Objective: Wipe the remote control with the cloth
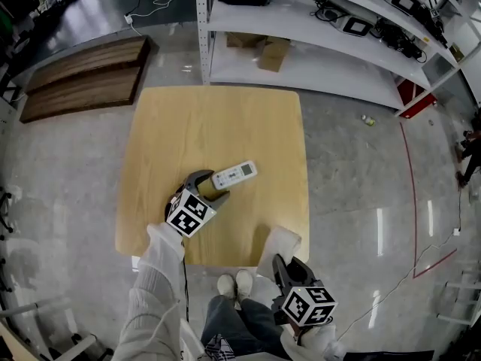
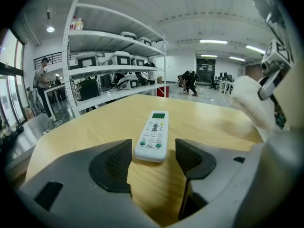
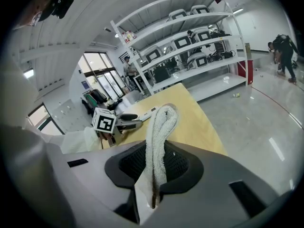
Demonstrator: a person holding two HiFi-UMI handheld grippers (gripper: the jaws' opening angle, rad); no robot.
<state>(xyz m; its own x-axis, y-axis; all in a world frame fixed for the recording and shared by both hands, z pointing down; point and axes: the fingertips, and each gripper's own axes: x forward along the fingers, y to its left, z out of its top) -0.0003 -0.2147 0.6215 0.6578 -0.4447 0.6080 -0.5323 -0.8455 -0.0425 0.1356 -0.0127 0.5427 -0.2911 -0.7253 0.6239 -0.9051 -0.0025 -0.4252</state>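
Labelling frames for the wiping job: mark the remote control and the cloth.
remote control (image 2: 153, 134), left gripper view, on the middle of its button face.
cloth (image 3: 156, 137), right gripper view, on its folded upper part.

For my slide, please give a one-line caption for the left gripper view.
Left gripper, jaws open, poised at the near end of a white remote control lying on a wooden table.

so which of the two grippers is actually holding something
The right gripper: its jaws are shut on the white cloth. The left gripper has its jaws apart, the near end of the remote control lying between their tips, not gripped.
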